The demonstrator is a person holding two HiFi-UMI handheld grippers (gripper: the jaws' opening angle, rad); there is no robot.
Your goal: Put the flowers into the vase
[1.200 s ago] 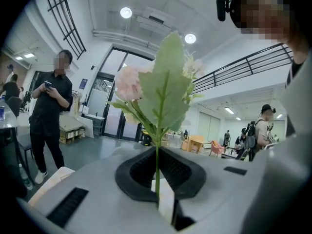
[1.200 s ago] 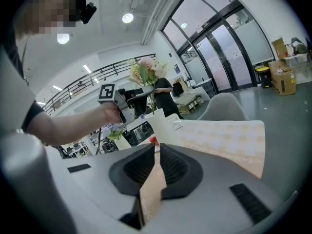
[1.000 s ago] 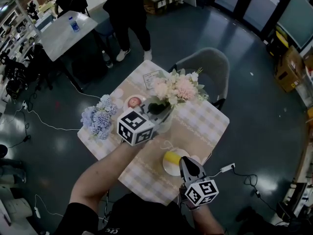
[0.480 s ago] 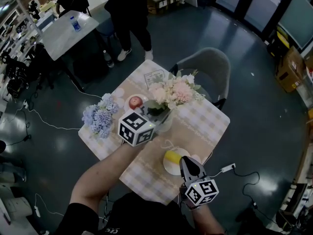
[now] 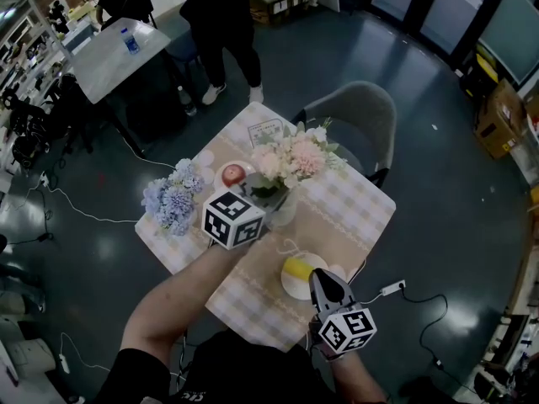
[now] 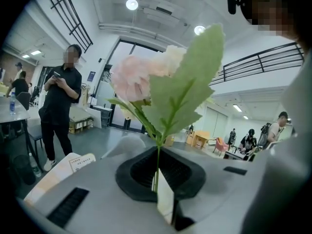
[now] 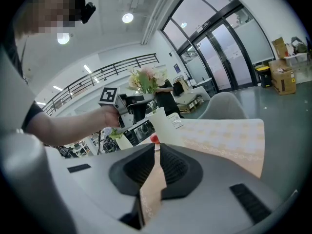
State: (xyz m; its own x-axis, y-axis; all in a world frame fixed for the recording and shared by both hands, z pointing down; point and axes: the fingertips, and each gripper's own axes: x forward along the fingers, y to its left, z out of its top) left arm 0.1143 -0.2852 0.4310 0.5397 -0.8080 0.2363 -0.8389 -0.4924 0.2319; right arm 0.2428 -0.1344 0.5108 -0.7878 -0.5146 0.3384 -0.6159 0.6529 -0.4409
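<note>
Insertion step is in hand, by my read. Left hand-held gripper (image 6: 157, 178) is clamped on the thin green stem (image 6: 157, 157) of the pink flowers (image 5: 290, 158), with the blooms upright above the jaws. In the head view the bunch sits over the white vase (image 5: 284, 215) mid-table, just beside the gripper's marker cube. I can't tell whether the stem ends are inside the mouth or just above it. Right hand-held gripper (image 5: 320, 280) is closed with nothing in it, over the near edge of the table (image 5: 358, 217). Blue flowers (image 5: 173, 202) lie at the table's left edge, not in the vase. Next move as I judge it: lower the stems straight into the mouth, let go only once they're seated, then go left for the blue bunch. Any sideways drag could tip the vase.
</note>
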